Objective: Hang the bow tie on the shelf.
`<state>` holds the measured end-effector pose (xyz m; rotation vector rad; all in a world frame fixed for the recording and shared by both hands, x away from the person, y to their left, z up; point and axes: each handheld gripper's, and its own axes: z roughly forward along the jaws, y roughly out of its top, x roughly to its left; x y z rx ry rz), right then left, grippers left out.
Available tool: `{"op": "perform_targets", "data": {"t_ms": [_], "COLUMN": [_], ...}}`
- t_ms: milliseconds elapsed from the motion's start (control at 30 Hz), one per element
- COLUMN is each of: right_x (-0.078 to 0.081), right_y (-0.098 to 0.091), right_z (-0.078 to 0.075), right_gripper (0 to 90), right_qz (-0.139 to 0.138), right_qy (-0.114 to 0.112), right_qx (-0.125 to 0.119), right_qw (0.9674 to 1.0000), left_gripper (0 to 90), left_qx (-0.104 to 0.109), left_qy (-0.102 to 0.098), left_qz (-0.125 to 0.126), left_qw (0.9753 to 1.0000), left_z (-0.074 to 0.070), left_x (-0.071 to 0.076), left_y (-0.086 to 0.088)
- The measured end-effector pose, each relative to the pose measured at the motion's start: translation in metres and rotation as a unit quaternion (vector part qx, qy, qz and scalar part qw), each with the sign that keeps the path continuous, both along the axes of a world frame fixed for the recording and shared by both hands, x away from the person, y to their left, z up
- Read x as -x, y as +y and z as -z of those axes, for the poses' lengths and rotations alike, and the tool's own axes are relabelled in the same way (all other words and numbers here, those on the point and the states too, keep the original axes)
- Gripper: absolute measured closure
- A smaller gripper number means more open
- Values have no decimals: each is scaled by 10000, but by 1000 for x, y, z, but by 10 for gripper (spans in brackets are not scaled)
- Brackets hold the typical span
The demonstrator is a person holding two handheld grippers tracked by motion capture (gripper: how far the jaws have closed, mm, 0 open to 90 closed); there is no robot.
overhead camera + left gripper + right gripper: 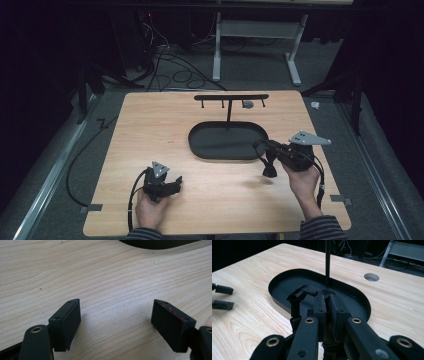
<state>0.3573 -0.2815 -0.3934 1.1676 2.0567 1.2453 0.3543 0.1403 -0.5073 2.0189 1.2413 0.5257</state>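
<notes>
Wooden table (210,195), dark room | left fingers (65,320) apart, empty | right fingers (329,310) clamp black strap (297,298)

The high view looks forward and down over the whole pale wooden worktop (215,195). Both gripper views skim low and close, sharing its oval black tray (362,302).

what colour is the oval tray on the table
Black oval tray; it shows best in the high view.
</notes>
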Motion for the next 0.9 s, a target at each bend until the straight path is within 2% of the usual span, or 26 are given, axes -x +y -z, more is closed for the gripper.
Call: {"op": "perform_targets", "data": {"t_ms": [167, 300, 500, 833, 900], "right_x": [-4, -9, -16, -32, -35], "right_y": [-1, -4, -5, -7, -9], "right_z": [-3, -6, -13, -19, -20], "right_gripper": [857, 857, 857, 858, 857], "right_qz": [26, 69, 123, 372, 452], "right_qy": [4, 2, -35, -43, -93], "right_qx": [1, -135, -171, -190, -287], "right_qw": [10000, 9999, 9998, 9991, 9985], "left_gripper": [241, 241, 241, 241, 241], "left_qx": [3, 2, 3, 3, 4], "left_qy": [0, 1, 0, 1, 1], "left_qz": [-1, -1, 0, -1, -2], "left_qw": [10000, 10000, 10000, 10000, 10000], "left_z": [0, 0, 0, 0, 0], "left_x": [0, 0, 0, 0, 0], "left_y": [0, 0, 0, 0, 0]}}
